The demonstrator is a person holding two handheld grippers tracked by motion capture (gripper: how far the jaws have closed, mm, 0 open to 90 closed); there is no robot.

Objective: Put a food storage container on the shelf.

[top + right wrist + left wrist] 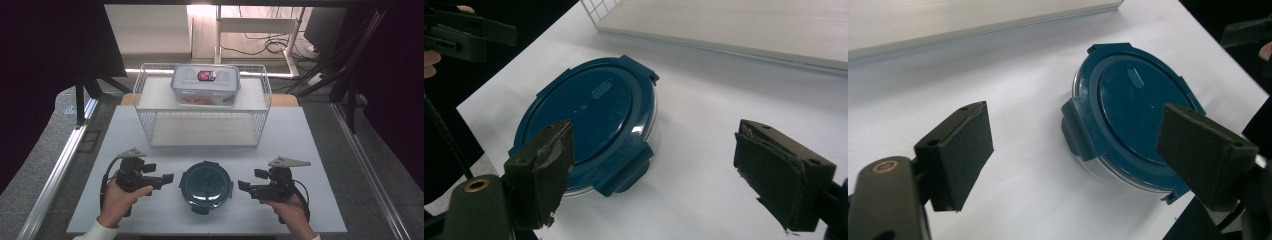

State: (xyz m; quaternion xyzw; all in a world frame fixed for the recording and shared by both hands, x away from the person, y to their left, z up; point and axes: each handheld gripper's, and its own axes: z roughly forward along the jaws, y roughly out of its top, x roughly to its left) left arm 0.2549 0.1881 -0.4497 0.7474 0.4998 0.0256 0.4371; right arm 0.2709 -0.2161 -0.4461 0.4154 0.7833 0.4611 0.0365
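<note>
A round blue-lidded container (206, 186) was seen at bottom centre of the tabletop (300, 135), between left tongs (167, 178) and right tongs (243, 186), both held wide open and empty.

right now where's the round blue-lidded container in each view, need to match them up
High view: the round container sits low centre on the white table, between the left gripper and right gripper.
Left gripper view: right of centre, partly behind the right-hand jaw.
Right gripper view: left of centre, behind the left-hand jaw.
Shared landmark: the wire shelf rack, whose lower shelf edge runs along the top of both gripper views.
</note>
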